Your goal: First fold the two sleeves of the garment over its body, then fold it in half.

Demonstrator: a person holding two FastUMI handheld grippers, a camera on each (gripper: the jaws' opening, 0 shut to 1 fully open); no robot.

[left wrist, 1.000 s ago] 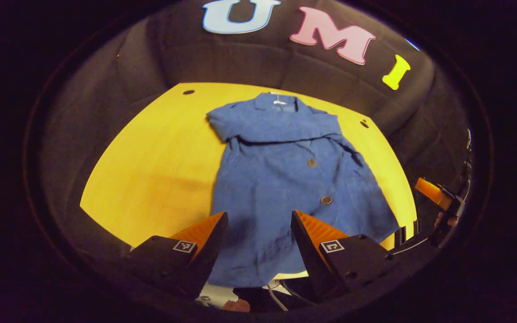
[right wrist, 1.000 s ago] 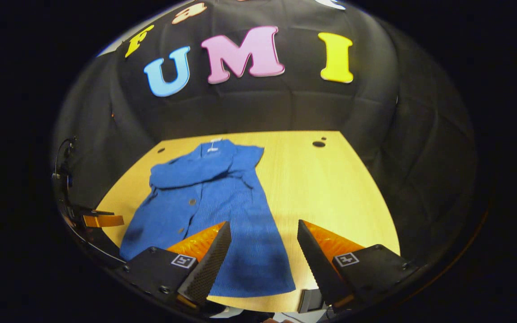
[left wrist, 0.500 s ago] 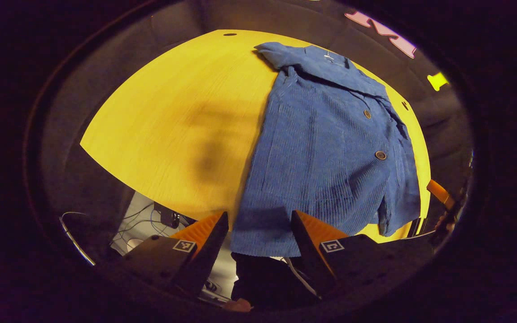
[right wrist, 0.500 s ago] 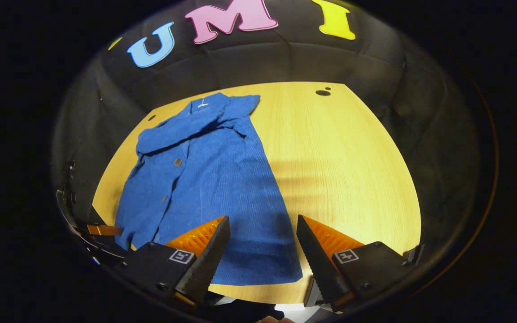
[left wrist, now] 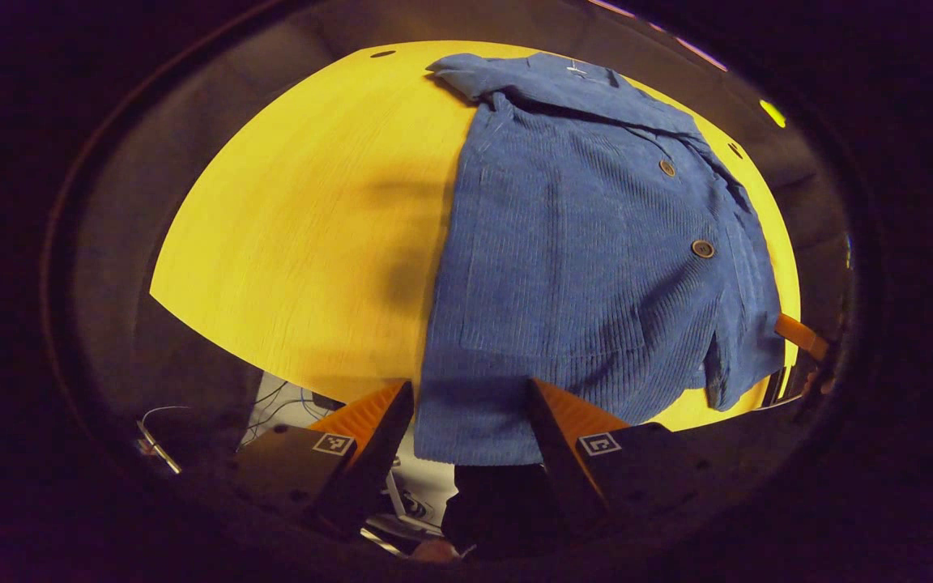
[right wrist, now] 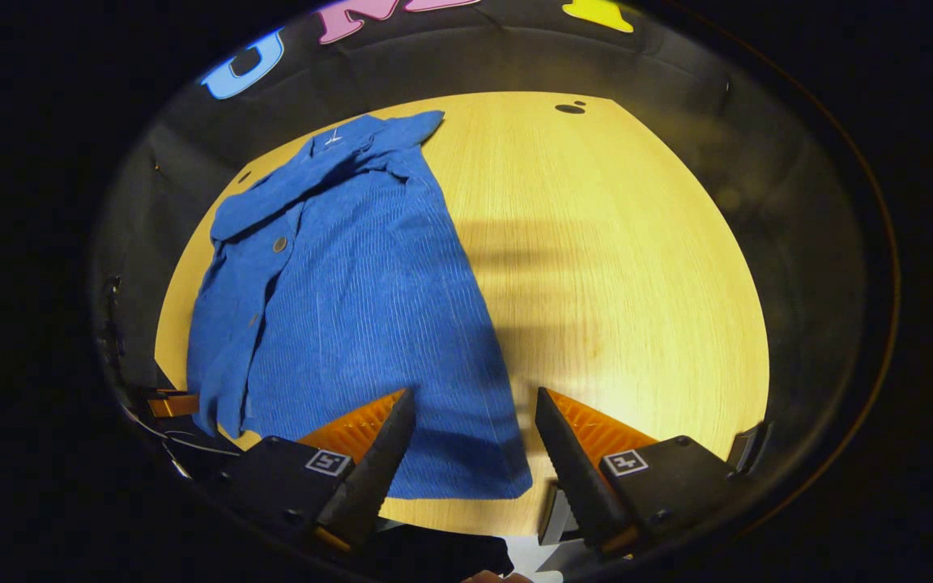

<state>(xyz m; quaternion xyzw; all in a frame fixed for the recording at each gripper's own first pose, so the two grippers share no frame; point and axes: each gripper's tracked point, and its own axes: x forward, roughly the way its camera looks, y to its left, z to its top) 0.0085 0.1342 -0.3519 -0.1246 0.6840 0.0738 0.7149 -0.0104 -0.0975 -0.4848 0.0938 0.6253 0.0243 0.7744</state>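
A blue corduroy shirt (left wrist: 588,251) lies flat on the yellow table (left wrist: 304,235), collar at the far end, both short sleeves folded across its chest. In the right gripper view the same shirt (right wrist: 353,308) spreads over the table's left half. My left gripper (left wrist: 466,421) is open just above the hem's left corner, which hangs at the near table edge. My right gripper (right wrist: 470,441) is open over the hem's right corner. The right gripper's finger (left wrist: 798,336) shows at the far right of the left gripper view, and the left gripper's finger (right wrist: 173,403) shows at the left edge of the right gripper view.
Bare table top (right wrist: 628,267) stretches to the right of the shirt. Small dark holes (right wrist: 570,108) mark the table's far corners. Cables and a white floor patch (left wrist: 304,405) lie below the near table edge.
Both grippers have tilted down and come closer to the shirt's hem at the near table edge. Their jaws have stayed open. The shirt has not moved.
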